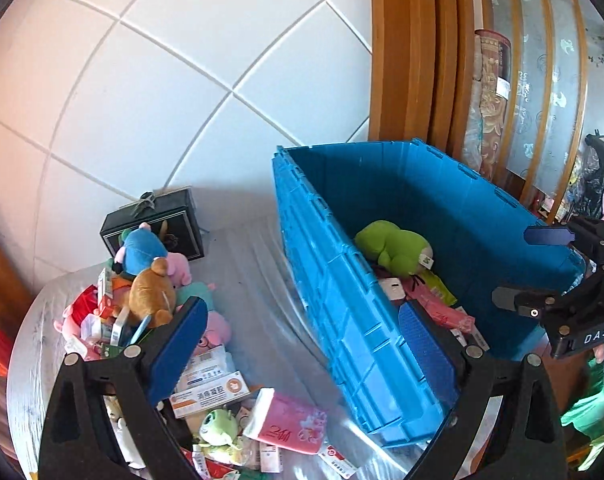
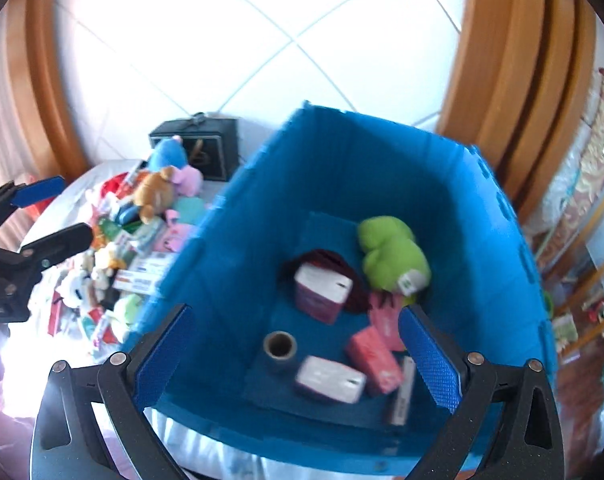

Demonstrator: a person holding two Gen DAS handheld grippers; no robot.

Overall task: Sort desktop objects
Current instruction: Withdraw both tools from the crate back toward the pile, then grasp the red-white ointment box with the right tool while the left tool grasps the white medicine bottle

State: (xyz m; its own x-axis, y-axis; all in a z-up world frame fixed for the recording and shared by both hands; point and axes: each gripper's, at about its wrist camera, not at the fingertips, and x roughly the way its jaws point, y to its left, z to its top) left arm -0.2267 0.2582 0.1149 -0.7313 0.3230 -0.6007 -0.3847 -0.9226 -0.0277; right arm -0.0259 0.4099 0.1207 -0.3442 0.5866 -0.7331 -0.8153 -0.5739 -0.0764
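Note:
A blue crate [image 1: 342, 288] stands on the table, right of a heap of plush toys and medicine boxes [image 1: 149, 300]. In the left wrist view my left gripper [image 1: 302, 344] is open and empty, straddling the crate's near wall above a pink tissue pack [image 1: 289, 424]. My right gripper [image 2: 297, 360] hangs over the crate [image 2: 229, 240] with its jaws wide open and nothing between them. Below it lie a green plush [image 2: 390, 256], two white-and-purple boxes [image 2: 322, 292], a tape roll [image 2: 279, 346] and pink packs [image 2: 374, 360]. Each gripper shows in the other's view, open: right [image 1: 528, 266], left [image 2: 57, 216].
A black gift box [image 1: 153, 228] sits at the table's back by the white tiled wall. The table [image 1: 253, 280] is round and covered in clear plastic. A wooden door frame [image 1: 406, 60] and cluttered shelves stand behind and to the right of the crate.

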